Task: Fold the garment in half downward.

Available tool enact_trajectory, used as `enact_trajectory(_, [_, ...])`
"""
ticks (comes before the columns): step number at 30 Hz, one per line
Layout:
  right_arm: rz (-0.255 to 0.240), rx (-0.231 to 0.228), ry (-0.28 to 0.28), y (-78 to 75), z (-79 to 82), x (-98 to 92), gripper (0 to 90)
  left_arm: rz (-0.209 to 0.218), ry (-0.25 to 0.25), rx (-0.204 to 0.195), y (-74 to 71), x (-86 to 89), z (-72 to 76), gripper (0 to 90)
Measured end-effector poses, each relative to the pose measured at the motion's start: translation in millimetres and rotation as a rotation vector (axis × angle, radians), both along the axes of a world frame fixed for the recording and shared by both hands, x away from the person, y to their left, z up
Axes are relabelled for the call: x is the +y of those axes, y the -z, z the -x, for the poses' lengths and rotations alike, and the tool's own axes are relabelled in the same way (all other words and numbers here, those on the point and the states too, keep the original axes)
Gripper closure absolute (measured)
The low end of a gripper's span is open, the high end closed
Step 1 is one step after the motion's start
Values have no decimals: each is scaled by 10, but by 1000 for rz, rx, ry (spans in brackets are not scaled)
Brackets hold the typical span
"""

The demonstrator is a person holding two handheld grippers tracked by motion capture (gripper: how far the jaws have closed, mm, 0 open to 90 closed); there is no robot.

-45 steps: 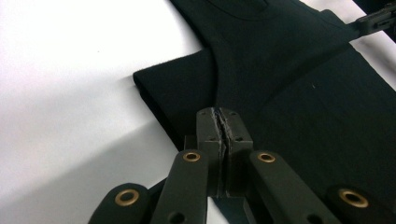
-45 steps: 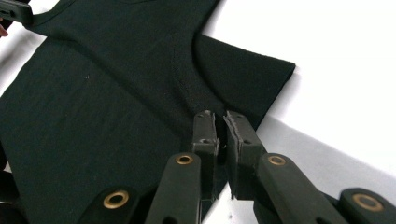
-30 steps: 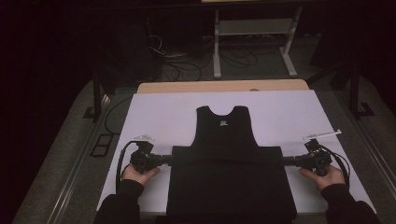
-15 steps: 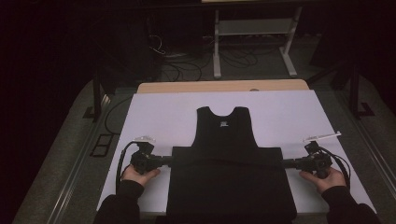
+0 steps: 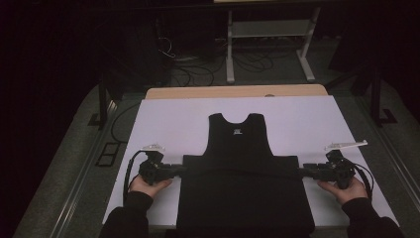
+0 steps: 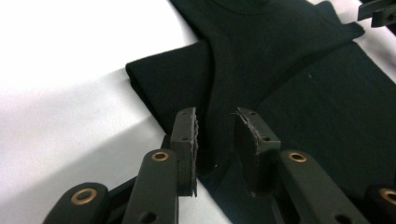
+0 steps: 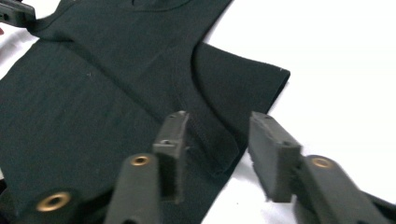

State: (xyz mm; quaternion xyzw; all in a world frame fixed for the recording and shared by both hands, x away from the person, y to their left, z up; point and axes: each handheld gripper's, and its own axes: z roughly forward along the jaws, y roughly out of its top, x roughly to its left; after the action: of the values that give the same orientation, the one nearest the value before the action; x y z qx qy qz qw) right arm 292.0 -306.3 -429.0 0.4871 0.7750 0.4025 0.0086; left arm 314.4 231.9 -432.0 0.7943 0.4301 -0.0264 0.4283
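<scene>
A black sleeveless garment point(image 5: 240, 163) lies flat on the white table cover point(image 5: 173, 119), neck away from me, its lower part folded into a wide band. My left gripper point(image 5: 178, 170) is at the band's left end and my right gripper point(image 5: 303, 171) at its right end. In the left gripper view the jaws point(image 6: 217, 126) have just been opening. A fold of the cloth point(image 6: 299, 70) runs between them and the pads stand off it. In the right gripper view the jaws point(image 7: 217, 128) have just been opening too, wider, over the cloth's corner point(image 7: 93, 70) without pressing on it.
A wooden table edge point(image 5: 198, 92) shows beyond the white cover. Behind it on the floor are cables point(image 5: 198, 64) and a metal stand point(image 5: 267, 29). White cover lies bare to the left and right of the garment and beyond its neck.
Both hands keep their places at the garment's two ends, and the garment lies as before. The jaws' movement is too small to make out from above.
</scene>
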Motion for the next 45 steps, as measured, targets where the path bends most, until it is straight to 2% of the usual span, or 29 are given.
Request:
enact_trajectory(3, [-1, -65, 20, -54, 28, -2, 396, 26, 24, -11, -7, 24, 1, 525])
enact_trajectory(5, [-14, -78, 30, -72, 36, -15, 361, 26, 40, -28, -14, 26, 10, 438])
enact_trajectory(6, [-15, -78, 34, -75, 36, -19, 338, 22, 47, -46, -20, 24, 19, 420])
enact_trajectory(10, [-19, -76, 46, -82, 22, -28, 251, 16, 49, -61, -22, 21, 21, 345])
enact_trajectory(14, [-18, -67, 45, -75, -11, -26, 124, 32, 43, -85, -30, 41, -4, 259])
enact_trajectory(16, [-26, -60, 37, -73, -23, -23, 102, 37, 46, -87, -36, 43, -28, 213])
enact_trajectory(18, [-21, -68, 36, -76, -39, -17, 0, 46, 52, -97, -39, 44, -42, 162])
enact_trajectory(22, [-16, -93, 27, -95, -87, -8, 0, 59, 67, -104, -27, 45, -97, 101])
enact_trajectory(25, [-4, -110, 26, -113, -135, -1, 0, 69, 52, -111, -14, 55, -138, 17])
enact_trajectory(27, [-4, -117, 21, -118, -172, 5, 0, 56, 44, -121, -31, 71, -169, 11])
enact_trajectory(30, [1, -122, 12, -128, -221, 15, 0, 61, 30, -141, -43, 88, -195, 0])
enact_trajectory(35, [4, -137, 1, -139, -272, 36, 0, 36, 44, -168, -67, 72, -237, 0])
enact_trajectory(40, [9, -142, -17, -146, -351, 69, 0, 19, 40, -174, -93, 63, -258, 0])
enact_trajectory(45, [19, -136, -33, -143, -434, 116, 0, 20, 34, -187, -135, 42, -304, 0])
